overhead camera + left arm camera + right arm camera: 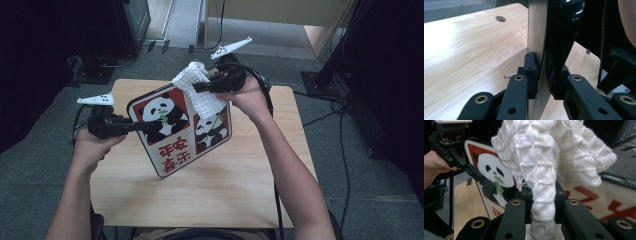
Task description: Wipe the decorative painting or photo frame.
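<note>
Panda board (180, 127), a flat rounded-corner panel, is held tilted above the wooden table (125, 190), off its surface. Printed face up toward the high view: two black-and-white pandas on red fields, red characters on a white strip below. In the left gripper view the board (554, 37) shows edge-on, with a pale face and a glossy black back.

Left gripper (142, 126) clamps the board's left edge, jaws pressed on both faces; left hand (92, 147) sits left of the board, forearm coming up from below.

White cloth (200, 90), waffle-woven and fluffy, lies against the board's upper right part and bunches above its top edge. Right gripper (197, 86) is clenched on the cloth; in the right gripper view the cloth (546, 170) rises as a thick twisted bundle from between the jaws. Right hand (250, 97) is at the board's upper right, wrist bent inward.

Small metal clip (509, 75) lies on the table beneath the board. Grey carpet (360, 175) surrounds the table.
</note>
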Action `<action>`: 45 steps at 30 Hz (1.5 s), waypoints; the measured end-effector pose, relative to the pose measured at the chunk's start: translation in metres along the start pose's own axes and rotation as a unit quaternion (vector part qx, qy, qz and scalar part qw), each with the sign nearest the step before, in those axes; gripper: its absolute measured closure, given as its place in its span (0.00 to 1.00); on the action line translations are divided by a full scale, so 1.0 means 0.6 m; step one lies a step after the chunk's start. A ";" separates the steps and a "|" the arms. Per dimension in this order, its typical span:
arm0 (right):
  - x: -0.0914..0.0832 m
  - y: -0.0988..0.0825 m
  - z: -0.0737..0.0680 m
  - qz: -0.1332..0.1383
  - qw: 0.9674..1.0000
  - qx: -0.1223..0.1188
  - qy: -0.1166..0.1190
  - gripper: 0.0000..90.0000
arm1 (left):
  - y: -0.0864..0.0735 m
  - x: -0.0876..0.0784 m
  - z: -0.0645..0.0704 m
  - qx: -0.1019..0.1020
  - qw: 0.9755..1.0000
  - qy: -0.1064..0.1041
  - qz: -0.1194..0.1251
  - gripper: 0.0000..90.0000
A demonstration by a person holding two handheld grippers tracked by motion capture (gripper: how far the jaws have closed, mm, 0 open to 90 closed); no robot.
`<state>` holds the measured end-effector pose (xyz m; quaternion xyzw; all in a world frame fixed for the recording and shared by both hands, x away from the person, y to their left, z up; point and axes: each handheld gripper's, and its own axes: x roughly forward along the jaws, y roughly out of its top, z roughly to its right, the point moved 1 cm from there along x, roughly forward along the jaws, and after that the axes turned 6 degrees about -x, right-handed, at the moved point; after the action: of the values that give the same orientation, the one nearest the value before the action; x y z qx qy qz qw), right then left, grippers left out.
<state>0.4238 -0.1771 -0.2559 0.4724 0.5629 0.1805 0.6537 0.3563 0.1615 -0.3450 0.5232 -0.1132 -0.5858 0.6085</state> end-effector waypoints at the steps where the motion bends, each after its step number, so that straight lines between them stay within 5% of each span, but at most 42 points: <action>1: 0.003 0.005 0.001 -0.001 1.000 0.002 -0.001 0.87 | 0.000 0.000 0.001 0.001 1.000 0.000 0.000 0.87; 22: 0.044 -0.019 0.007 -0.029 0.999 0.011 0.012 0.87 | 0.000 -0.001 -0.001 0.005 1.000 -0.004 -0.002 0.87; 45: 0.071 -0.098 0.010 -0.018 0.999 0.030 0.040 0.87 | 0.003 0.000 -0.003 0.008 1.000 -0.006 -0.004 0.88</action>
<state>0.4245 -0.1752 -0.3287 0.4743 0.6022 0.1701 0.6192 0.3587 0.1619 -0.3444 0.5252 -0.1194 -0.5903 0.6012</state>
